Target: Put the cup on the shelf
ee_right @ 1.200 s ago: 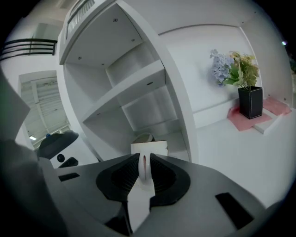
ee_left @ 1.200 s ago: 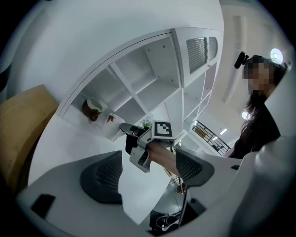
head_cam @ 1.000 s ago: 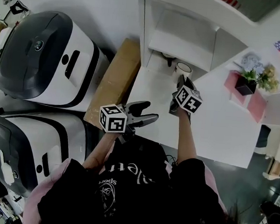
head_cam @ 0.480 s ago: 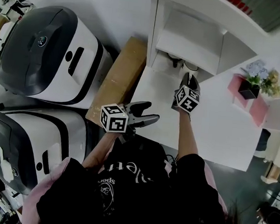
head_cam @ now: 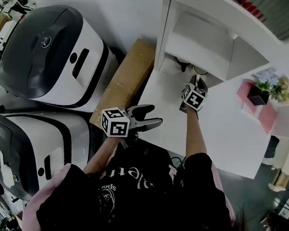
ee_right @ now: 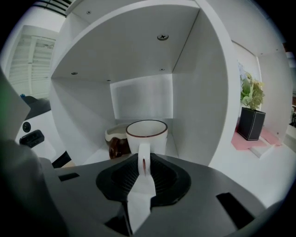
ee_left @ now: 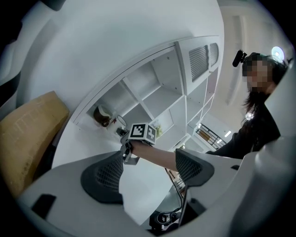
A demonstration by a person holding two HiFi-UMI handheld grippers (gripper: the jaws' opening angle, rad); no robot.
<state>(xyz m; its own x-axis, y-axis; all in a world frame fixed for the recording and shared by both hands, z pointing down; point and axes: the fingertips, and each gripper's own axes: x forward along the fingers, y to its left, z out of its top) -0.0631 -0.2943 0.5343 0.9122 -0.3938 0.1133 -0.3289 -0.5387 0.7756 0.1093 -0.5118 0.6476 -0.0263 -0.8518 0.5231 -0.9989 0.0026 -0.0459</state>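
Standing at left in head view are two big white-and-grey machines (head_cam: 49, 54); a cardboard box (head_cam: 127, 81) lies btwn them & the white table (head_cam: 223, 139); a white shelf (head_cam: 218, 23) w/ open compartments stands on the table's far side. Left gripper (head_cam: 152, 115) hangs over the table's near edge, well apart from the shelf, jaws spread wide w/ nothing btwn them. Right gripper (head_cam: 196, 83) reaches into the bottom compartment, jaws clamped on the handle (ee_right: 144, 159) of the white cup (ee_right: 147, 136); cup is upright inside that compartment, brown rim up; can't tell if its base touches the shelf floor. A brown-and-white dish (ee_right: 115, 141) sits just behind-left of the cup; a potted plant (ee_right: 251, 122) stands right of the shelf.
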